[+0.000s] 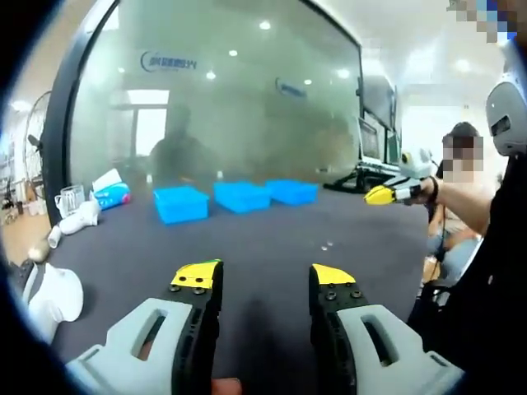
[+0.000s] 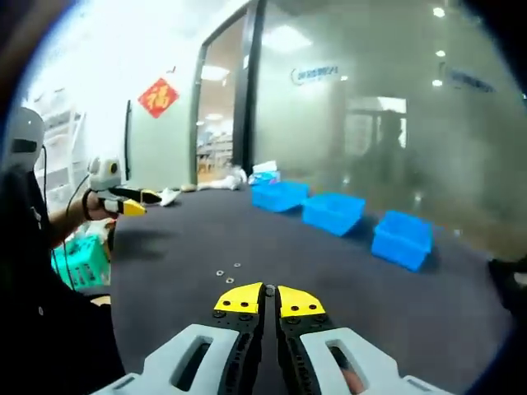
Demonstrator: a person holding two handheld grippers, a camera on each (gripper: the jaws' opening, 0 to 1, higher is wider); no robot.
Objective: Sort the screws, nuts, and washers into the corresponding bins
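Lying loose on the dark desk (image 2: 346, 280), the small parts (image 2: 227, 271) sit just ahead of the right gripper (image 2: 269, 299), a little to its left; its jaws are pressed together and hold nothing visible. The left gripper (image 1: 262, 278) is spread wide and empty, with the parts (image 1: 326, 244) farther off, so the right hand is nearer. Three blue bins (image 2: 338, 212) stand in a row well beyond. Screws, nuts and washers are too small to tell apart.

The left gripper (image 1: 263, 280), jaws apart, hangs over a dark table (image 1: 247, 247) with three blue bins (image 1: 235, 197) far off and small hardware (image 1: 327, 244) nearer, right.
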